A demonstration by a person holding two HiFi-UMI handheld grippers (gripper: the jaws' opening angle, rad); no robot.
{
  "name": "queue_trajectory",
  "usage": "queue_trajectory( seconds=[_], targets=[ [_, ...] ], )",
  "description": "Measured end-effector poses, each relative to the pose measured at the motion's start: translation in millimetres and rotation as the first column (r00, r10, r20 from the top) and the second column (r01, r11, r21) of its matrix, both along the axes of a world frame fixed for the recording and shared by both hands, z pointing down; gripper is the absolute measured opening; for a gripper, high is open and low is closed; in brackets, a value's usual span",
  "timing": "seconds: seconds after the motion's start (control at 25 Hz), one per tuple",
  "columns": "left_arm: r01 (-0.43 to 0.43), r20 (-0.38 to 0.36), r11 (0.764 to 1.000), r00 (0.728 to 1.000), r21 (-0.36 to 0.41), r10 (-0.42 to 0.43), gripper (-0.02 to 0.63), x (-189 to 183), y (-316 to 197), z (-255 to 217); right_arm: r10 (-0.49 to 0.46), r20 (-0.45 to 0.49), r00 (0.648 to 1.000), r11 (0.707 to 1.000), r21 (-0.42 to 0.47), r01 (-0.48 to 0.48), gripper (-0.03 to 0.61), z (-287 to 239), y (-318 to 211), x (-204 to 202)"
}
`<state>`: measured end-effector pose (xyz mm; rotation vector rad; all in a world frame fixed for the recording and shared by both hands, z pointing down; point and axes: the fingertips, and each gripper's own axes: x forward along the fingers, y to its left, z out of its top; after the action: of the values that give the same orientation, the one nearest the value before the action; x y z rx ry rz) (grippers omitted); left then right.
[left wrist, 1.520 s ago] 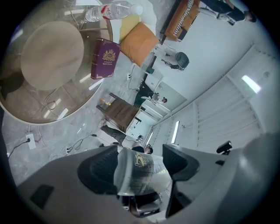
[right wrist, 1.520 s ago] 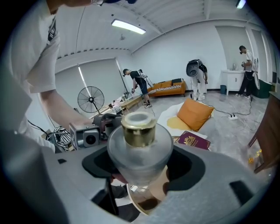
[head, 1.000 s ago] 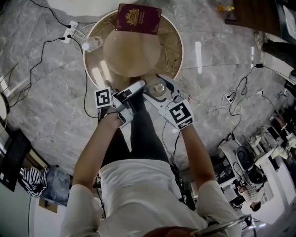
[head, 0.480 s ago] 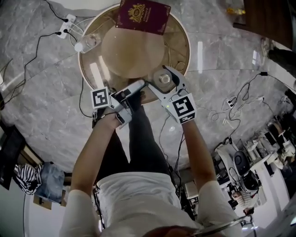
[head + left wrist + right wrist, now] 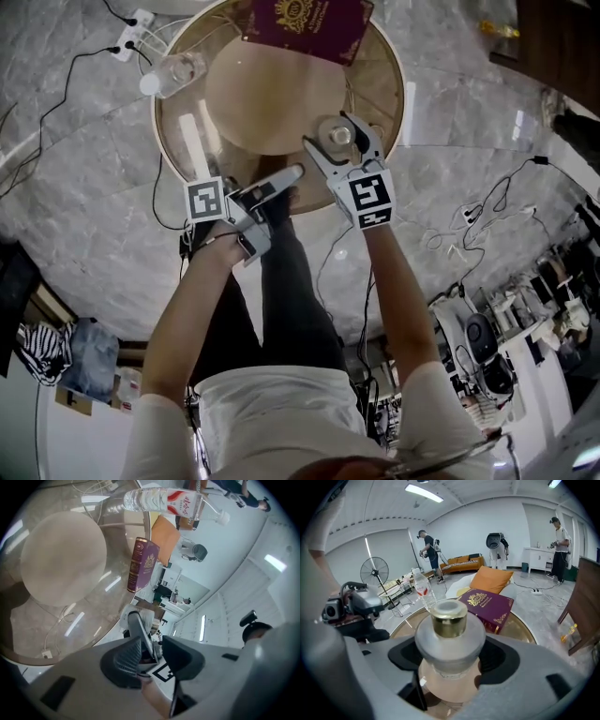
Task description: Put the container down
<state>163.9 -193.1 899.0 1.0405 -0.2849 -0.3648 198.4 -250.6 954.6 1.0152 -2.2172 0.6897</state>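
A round glass table [image 5: 402, 94] with a gold rim stands on a grey marble floor [image 5: 84, 197]. Under the glass is a big round tan disc [image 5: 267, 94]. A dark red book [image 5: 309, 23] with gold print lies on the far side of the table, and its top is cut off by the edge of the head view. A clear water bottle [image 5: 173, 73] lies on its side on the glass, near the left rim. Black wires [image 5: 56, 103] curl over the floor to a white plug strip [image 5: 134, 21]. The right gripper [image 5: 329, 130] squeezes a frosted glass container [image 5: 339, 137] with a gold cap, one jaw on each side of it. The container is over the near part of the table, between the tan disc and the rim. Its bottom is hidden behind the jaws, so I cannot tell if it touches the glass. The left gripper [image 5: 151, 649] is at the near edge of the table, just beside the right one. Its jaws are apart and nothing is between them. The room is big and white with long lights on the ceiling. It has a standing fan [image 5: 374, 571], an orange cushion [image 5: 490, 581] and a sofa [image 5: 461, 564] by the far wall. Two people [image 5: 429, 550] stand far back and look very small. A brown wooden thing [image 5: 583, 597] on the right is cut off, so I cannot tell what it is.
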Motion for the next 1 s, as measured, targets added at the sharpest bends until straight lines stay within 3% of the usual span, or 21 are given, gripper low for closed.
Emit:
queue_trajectory(
  seconds=[0.44,1.0],
  targets=[
    [-0.028,0.014,1.000,1.000,0.013,0.028,0.021,-2.4,4.0,24.5,0.029,-0.069,0.997,0.999,-0.033,-0.031,0.334,63.1,-6.4,1.4],
    [0.008,0.028,1.000,1.000,0.003,-0.008,0.017,-24.3,-2.4,44.2,0.031,-0.107,0.994,0.999,-0.035,-0.034,0.334,93.6,-7.2,6.9]
  ],
)
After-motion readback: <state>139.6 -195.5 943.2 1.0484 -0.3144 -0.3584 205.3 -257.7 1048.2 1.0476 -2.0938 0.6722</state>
